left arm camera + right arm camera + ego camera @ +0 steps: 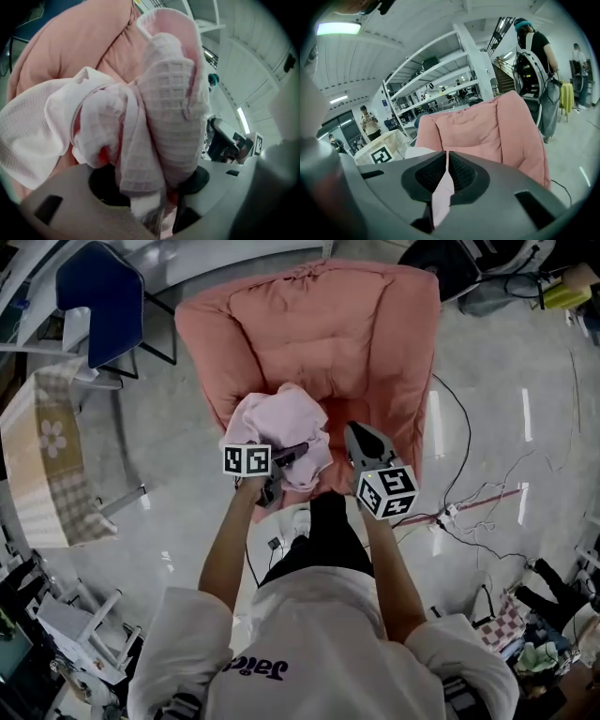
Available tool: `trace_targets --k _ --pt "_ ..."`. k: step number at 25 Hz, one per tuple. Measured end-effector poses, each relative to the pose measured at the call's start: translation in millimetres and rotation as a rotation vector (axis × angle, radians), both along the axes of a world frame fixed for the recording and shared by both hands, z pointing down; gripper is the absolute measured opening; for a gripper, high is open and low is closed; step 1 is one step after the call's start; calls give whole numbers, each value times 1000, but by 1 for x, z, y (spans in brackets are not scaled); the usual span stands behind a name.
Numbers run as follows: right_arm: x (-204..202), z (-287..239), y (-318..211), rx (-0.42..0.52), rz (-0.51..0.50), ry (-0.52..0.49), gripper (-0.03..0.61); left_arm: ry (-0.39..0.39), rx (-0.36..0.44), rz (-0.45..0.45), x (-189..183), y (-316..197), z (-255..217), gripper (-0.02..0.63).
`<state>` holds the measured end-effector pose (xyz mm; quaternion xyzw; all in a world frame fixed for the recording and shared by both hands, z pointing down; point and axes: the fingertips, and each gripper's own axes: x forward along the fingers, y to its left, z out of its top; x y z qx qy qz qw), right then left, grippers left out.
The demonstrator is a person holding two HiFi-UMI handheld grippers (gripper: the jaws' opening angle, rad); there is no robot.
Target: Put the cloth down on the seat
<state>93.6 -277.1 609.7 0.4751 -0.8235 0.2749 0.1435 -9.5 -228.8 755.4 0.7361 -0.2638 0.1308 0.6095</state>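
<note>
A pale pink waffle cloth (281, 423) is bunched up over the front of the pink armchair's seat (370, 395). My left gripper (300, 449) is shut on it. In the left gripper view the cloth (164, 103) bulges out of the jaws (154, 190) and fills most of the picture. My right gripper (354, 431) hovers just right of the bundle over the seat, jaws closed. In the right gripper view a thin strip of pink cloth (442, 192) is pinched between the shut jaws (446, 155), with the armchair back (487, 131) ahead.
The armchair (319, 315) stands on a glossy grey floor. A blue chair (98, 296) and a table with a checked cover (42, 460) stand to the left. Cables and a power strip (455, 512) lie on the floor at the right. A person with a backpack (534, 65) stands behind the chair.
</note>
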Motion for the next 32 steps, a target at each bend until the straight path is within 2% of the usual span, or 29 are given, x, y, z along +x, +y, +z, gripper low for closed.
trace_targets --k 4,10,19,22,27,32 --pt "-5 27 7 -51 -12 -5 28 -60 -70 75 6 7 52 250" --pt "-9 59 23 -123 -23 -18 28 -110 -176 104 18 10 118 253" --pt "12 102 33 -190 -39 -3 28 -220 -369 35 20 24 218 271" --pt "16 113 31 -203 -36 0 28 -277 -369 -3 11 26 236 299" --pt "23 115 29 -209 -32 -6 28 -295 -319 -22 20 28 225 363" --pt "12 99 26 -187 -45 -10 28 -257 -288 -21 17 31 196 368"
